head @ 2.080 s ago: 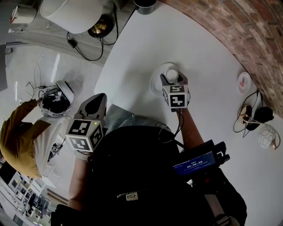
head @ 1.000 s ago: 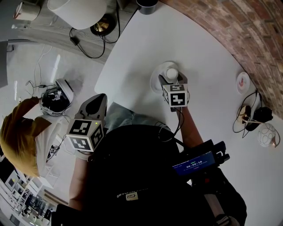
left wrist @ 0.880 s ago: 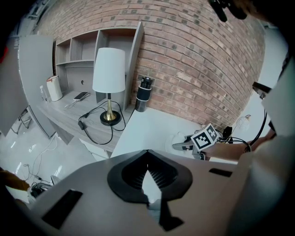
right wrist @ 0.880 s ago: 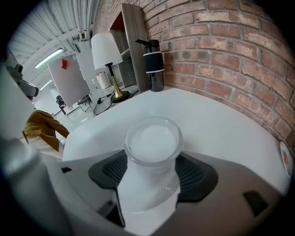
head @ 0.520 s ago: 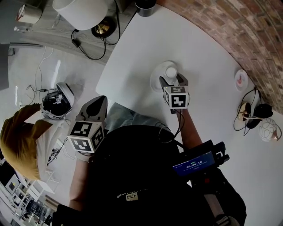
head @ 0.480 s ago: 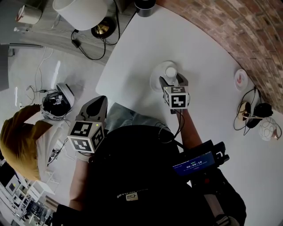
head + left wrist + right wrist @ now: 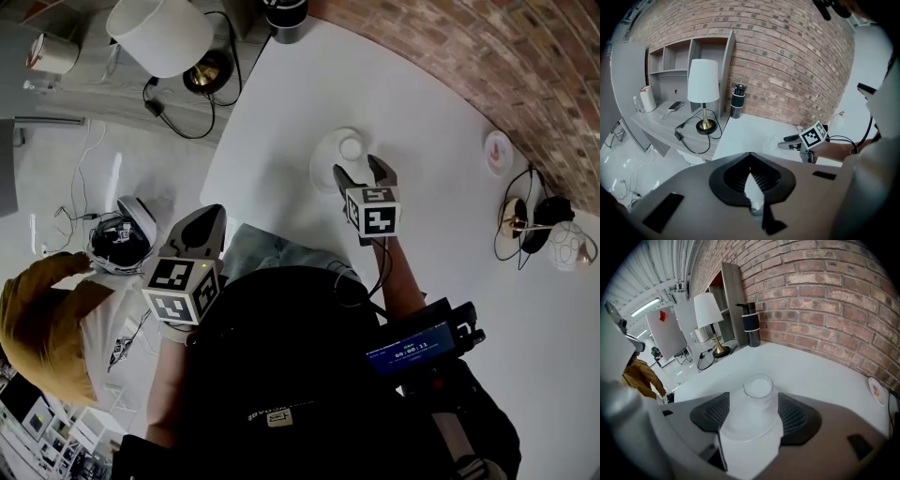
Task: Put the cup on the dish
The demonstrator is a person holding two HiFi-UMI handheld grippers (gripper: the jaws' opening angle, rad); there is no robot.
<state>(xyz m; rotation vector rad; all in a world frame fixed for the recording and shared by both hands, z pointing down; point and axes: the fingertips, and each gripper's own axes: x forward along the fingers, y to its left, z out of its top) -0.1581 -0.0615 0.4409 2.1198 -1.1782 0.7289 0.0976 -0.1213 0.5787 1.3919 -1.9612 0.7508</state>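
Nearby lamp (image 7: 159, 36), bottle (image 7: 284, 17); right gripper (image 7: 358, 168) jaws open before cup (image 7: 351, 147); left gripper (image 7: 208, 216) jaws closed.

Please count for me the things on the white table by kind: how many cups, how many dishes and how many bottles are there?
Cups: 1, the cup, standing on a dish.
Dishes: 2, the dish under it and the small plate with a red mark.
Bottles: 1, the black bottle.
Total: 4.
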